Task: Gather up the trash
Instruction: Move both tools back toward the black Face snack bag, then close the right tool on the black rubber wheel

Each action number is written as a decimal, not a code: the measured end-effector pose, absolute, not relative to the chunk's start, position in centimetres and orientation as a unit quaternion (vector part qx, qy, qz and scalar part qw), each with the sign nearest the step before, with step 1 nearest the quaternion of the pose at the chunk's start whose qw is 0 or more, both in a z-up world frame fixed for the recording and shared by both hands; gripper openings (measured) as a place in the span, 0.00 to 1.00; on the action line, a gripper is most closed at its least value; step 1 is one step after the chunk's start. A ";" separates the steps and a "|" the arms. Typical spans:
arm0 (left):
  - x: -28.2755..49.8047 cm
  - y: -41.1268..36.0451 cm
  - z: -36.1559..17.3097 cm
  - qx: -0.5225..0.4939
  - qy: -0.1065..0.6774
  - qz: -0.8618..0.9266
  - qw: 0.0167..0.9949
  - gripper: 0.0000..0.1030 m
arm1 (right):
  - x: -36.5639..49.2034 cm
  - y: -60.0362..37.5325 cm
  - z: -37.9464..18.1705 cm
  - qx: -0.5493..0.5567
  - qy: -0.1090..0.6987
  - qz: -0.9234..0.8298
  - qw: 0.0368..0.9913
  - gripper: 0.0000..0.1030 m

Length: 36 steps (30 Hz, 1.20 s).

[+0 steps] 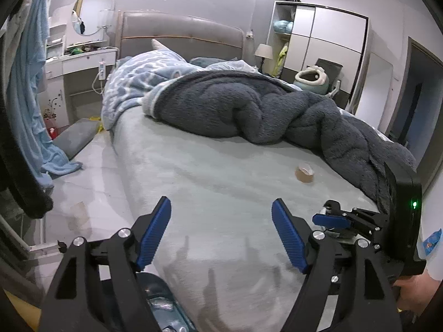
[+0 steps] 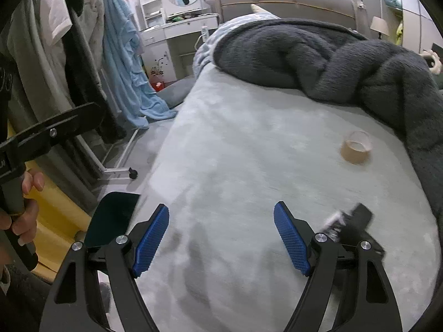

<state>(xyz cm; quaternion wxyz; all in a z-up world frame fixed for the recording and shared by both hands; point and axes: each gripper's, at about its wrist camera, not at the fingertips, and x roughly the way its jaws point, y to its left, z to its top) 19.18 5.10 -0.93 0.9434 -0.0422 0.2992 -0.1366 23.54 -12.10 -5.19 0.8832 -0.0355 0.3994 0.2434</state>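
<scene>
Lying ahead-right of both empty, spread tongs point(image 2: 221, 238): tape roll point(image 2: 356, 147) on bed point(image 2: 235, 152).

Both wrist cameras look forward and slightly down from the foot of the bed point(image 1: 210, 171), toward the headboard point(image 1: 177, 36). The right view sits nearer the grey blanket point(image 2: 318, 55). Both share the mattress, blanket and what seems a tape roll point(image 2: 356, 147).
</scene>
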 end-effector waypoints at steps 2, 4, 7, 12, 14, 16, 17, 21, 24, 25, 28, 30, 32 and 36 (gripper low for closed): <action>19.3 4.3 -1.1 -0.040 0.301 -0.144 0.942 0.78 | 23.5 -13.4 -5.3 -0.031 0.401 0.237 0.884 0.77; 19.4 3.5 -1.4 -0.037 0.305 -0.152 0.939 0.79 | 23.5 -14.6 -5.2 -0.028 0.400 0.232 0.886 0.77; 19.7 2.1 -2.0 -0.030 0.316 -0.166 0.934 0.82 | 23.2 -16.1 -4.8 -0.022 0.396 0.227 0.890 0.77; 20.1 -0.2 -3.4 -0.017 0.340 -0.194 0.920 0.84 | 22.8 -18.2 -4.4 -0.022 0.390 0.221 0.894 0.75; 20.2 -0.9 -3.8 -0.013 0.348 -0.200 0.916 0.86 | 22.7 -19.0 -4.5 -0.025 0.391 0.217 0.894 0.71; 20.3 -1.5 -4.3 -0.011 0.355 -0.209 0.911 0.87 | 22.6 -20.0 -4.7 -0.025 0.393 0.212 0.894 0.69; 20.4 -1.7 -4.5 -0.010 0.358 -0.211 0.909 0.87 | 22.5 -20.5 -4.8 -0.025 0.394 0.209 0.895 0.67; 20.6 -3.0 -5.1 -0.007 0.373 -0.225 0.900 0.88 | 22.4 -22.3 -5.0 -0.023 0.398 0.197 0.895 0.63; 20.6 -4.0 -5.5 -0.005 0.379 -0.238 0.894 0.88 | 22.2 -23.2 -5.3 -0.019 0.401 0.194 0.895 0.60; 20.6 -4.3 -5.6 -0.004 0.380 -0.241 0.893 0.88 | 22.2 -23.4 -5.3 -0.017 0.403 0.194 0.894 0.59; 20.6 -5.4 -5.9 0.003 0.385 -0.253 0.888 0.89 | 21.9 -24.0 -5.5 -0.015 0.406 0.196 0.893 0.57; 20.6 -6.1 -6.2 0.008 0.389 -0.258 0.884 0.89 | 21.7 -24.3 -5.7 -0.016 0.407 0.195 0.892 0.54; 20.6 -6.8 -6.5 0.011 0.393 -0.263 0.881 0.89 | 21.6 -24.7 -5.8 -0.013 0.409 0.195 0.891 0.50; 20.6 -8.1 -7.1 0.015 0.400 -0.274 0.874 0.89 | 21.8 -25.6 -6.4 -0.001 0.418 0.192 0.888 0.41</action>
